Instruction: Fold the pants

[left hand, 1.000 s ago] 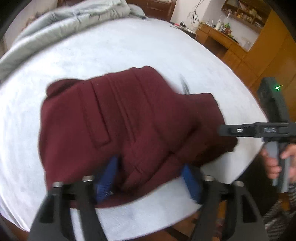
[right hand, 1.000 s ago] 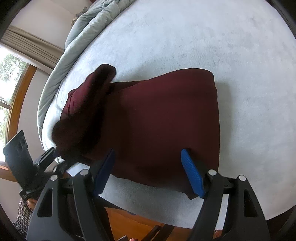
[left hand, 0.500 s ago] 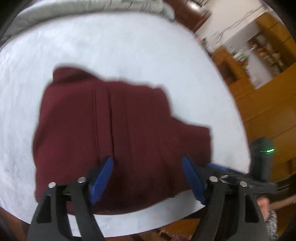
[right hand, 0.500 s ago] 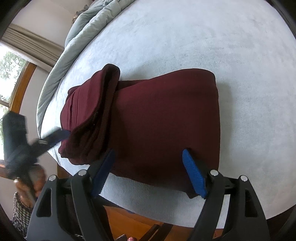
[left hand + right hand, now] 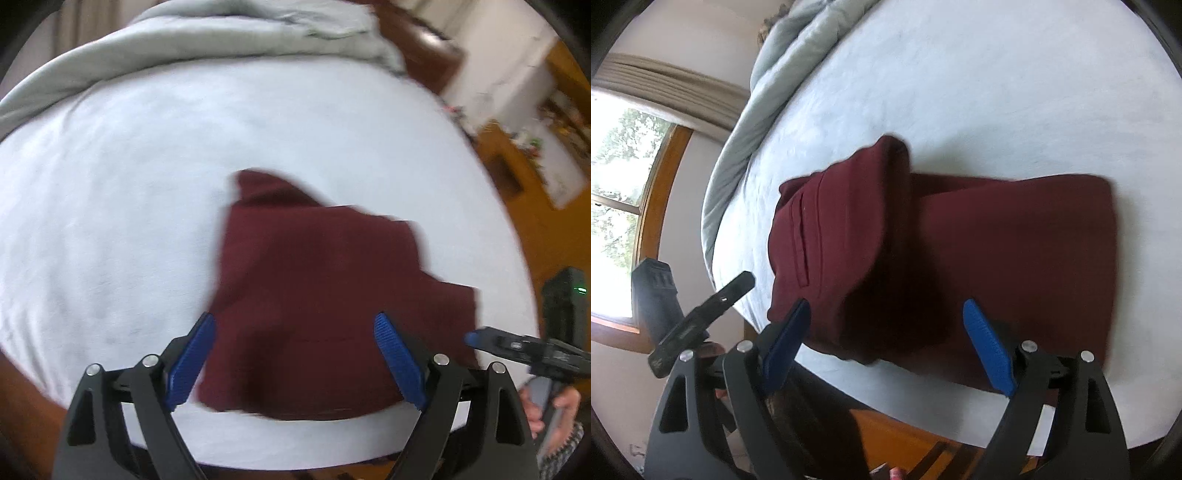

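Observation:
The dark red pants (image 5: 325,295) lie folded in a thick bundle near the front edge of the white bed (image 5: 110,221). In the right wrist view the pants (image 5: 997,258) show a folded-over flap with a pocket seam on the left. My left gripper (image 5: 295,354) is open and empty, just above the bundle's near edge. My right gripper (image 5: 886,343) is open and empty, over the near edge of the pants. The right gripper also shows in the left wrist view (image 5: 517,347), and the left gripper in the right wrist view (image 5: 701,314).
A grey duvet (image 5: 221,44) is bunched along the far side of the bed. Wooden cabinets and shelves (image 5: 535,129) stand to the right. A window with a wooden frame (image 5: 628,206) is to the left. The wooden bed frame (image 5: 923,439) shows below the mattress edge.
The left gripper let go of the pants' flap, which now lies folded over the bundle, and drew back towards the bed edge. The right gripper stayed open and rose slightly.

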A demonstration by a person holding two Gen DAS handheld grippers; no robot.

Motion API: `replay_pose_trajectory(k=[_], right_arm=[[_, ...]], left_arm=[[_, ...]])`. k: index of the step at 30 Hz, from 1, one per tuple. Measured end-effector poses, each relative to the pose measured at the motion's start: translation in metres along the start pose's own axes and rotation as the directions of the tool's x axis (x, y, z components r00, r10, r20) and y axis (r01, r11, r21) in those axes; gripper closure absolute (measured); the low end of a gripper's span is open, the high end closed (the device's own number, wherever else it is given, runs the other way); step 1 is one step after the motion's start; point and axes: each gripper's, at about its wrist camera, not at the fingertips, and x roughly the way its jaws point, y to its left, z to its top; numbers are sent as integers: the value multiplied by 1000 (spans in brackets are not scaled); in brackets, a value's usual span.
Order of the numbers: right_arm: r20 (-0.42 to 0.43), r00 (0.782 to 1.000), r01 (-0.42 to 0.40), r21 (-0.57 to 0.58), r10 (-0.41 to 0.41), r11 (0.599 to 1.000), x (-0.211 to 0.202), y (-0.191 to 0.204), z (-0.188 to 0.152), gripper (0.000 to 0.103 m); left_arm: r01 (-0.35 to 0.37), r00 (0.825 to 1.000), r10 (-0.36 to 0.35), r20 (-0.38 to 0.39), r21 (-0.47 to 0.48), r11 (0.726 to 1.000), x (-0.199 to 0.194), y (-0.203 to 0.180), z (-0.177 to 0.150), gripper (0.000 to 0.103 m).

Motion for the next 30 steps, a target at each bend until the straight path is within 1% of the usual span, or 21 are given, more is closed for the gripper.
replay_pose_trajectory(k=[2, 4, 6, 8, 9, 11, 12, 13, 15, 17, 18, 20, 21, 23, 27, 30], right_arm=[[-35, 999, 11, 4, -11, 1000, 13, 3, 5, 19], [-65, 998, -19, 34, 21, 999, 25, 3, 6, 19], [-98, 993, -55, 64, 61, 996, 36, 3, 7, 19], [-127, 989, -68, 68, 76, 995, 44, 5, 5, 20], [-138, 987, -69, 63, 77, 996, 50, 7, 4, 20], [-134, 988, -64, 49, 70, 997, 56, 12, 4, 21], [-136, 989, -58, 49, 64, 997, 58, 12, 4, 24], [-133, 988, -69, 51, 76, 996, 60, 14, 4, 30], [-145, 985, -91, 49, 97, 995, 67, 17, 5, 56], [-146, 980, -128, 42, 133, 991, 68, 19, 6, 66], [-139, 980, -140, 33, 144, 990, 64, 19, 5, 72], [-116, 977, -178, 12, 178, 984, 53, 22, 5, 76], [-94, 974, -206, 6, 206, 978, 43, 24, 5, 77], [-58, 974, -223, -23, 221, 975, 25, 31, 6, 77], [-2, 984, -175, -116, 176, 978, -15, 41, 7, 77], [32, 987, -151, -149, 157, 977, -40, 39, 8, 77]], left_arm=[[3, 1000, -4, -21, -38, 999, 7, 11, -3, 15], [5, 999, -8, -41, -73, 997, 13, 18, -5, 15], [16, 997, -22, -70, -87, 996, 19, 22, -8, 15], [36, 995, -46, -94, -105, 994, 30, 21, -13, 15], [41, 993, -53, -102, -114, 993, 32, 22, -15, 15], [49, 992, -64, -111, -131, 990, 35, 25, -19, 15], [56, 991, -73, -115, -139, 989, 35, 26, -21, 15], [64, 990, -82, -118, -151, 986, 36, 28, -23, 15], [71, 988, -92, -122, -165, 984, 35, 32, -26, 15], [70, 988, -91, -122, -172, 983, 37, 31, -27, 15], [69, 989, -91, -120, -175, 982, 36, 31, -27, 15], [72, 989, -94, -111, -188, 979, 32, 35, -27, 15], [76, 990, -98, -106, -196, 978, 30, 36, -26, 15], [84, 990, -106, -94, -211, 974, 25, 41, -24, 15], [103, 990, -122, -74, -217, 971, 17, 41, -19, 14], [118, 988, -135, -75, -202, 972, 16, 32, -16, 14]])
